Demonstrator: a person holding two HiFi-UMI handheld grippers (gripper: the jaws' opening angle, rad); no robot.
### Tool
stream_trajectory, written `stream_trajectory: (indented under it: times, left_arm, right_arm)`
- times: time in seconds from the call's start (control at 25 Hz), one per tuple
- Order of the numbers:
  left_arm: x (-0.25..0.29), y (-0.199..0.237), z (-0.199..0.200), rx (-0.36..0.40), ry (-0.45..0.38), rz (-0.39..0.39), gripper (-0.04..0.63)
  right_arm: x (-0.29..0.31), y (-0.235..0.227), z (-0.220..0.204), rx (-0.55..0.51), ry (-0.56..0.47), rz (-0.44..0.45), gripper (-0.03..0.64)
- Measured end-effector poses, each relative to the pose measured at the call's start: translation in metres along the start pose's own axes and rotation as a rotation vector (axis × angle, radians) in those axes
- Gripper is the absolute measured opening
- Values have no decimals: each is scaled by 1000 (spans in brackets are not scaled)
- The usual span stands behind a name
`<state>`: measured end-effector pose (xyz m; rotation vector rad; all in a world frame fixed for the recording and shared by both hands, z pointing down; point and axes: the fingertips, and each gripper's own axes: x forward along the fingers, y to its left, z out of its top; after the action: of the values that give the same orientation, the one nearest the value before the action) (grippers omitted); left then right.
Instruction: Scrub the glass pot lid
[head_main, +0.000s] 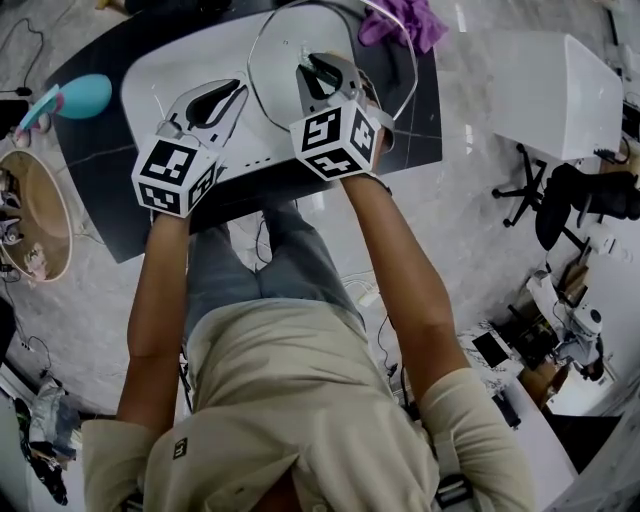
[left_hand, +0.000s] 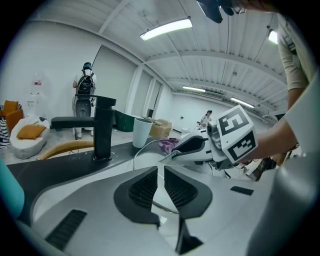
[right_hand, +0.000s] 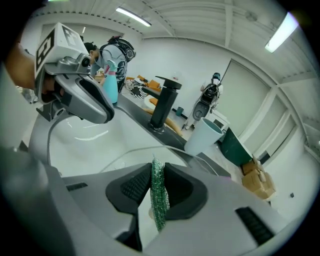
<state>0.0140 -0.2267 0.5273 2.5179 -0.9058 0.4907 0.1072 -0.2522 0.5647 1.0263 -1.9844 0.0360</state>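
- Over the white sink (head_main: 150, 75), mid-top of the head view, I have both claws at the glass pot lid (head_main: 280, 50), which sits in the basin with its rim arcing across the upper centre.
- My left gripper (left_hand: 160, 172) has its jaws drawn nearly together. I judge they are nipping the lid's thin edge, since the rim runs in between them.
- My right gripper (right_hand: 159, 170) is pinching a green scouring pad (right_hand: 160, 210) edgewise, and the pad pokes out past the jaw tips toward the lid.
- Risk one: I hold the lid only by a narrow bite at its rim. Hard scrubbing could twist or slide it free, and glass dropped on the basin may chip.
- Risk two: the pad is thin and stands on edge. Pushed sideways it could fold or pull out, and then bare jaw plastic would rub the glass.
- Risk three: the two claws work close together, so a wide stroke could knock one against the other.
- Count: two grippers, one lid, one scouring pad.
- Also one black faucet (left_hand: 102, 130), one pale cup (right_hand: 202, 137), one purple cloth (head_main: 400, 20) at top right and one teal bottle (head_main: 80, 95) at upper left.
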Motion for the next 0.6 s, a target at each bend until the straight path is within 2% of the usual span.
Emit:
stream_trajectory:
  times: [0.4,0.6]
  left_arm:
    - [14,-25,8,28,11,-34,54]
    - [16,-31,8,33,15,-40,54]
  right_arm:
    - [-54,-100,-37,78,12,-194,84]
    - [-60,-110,-39,94,5,-208,84]
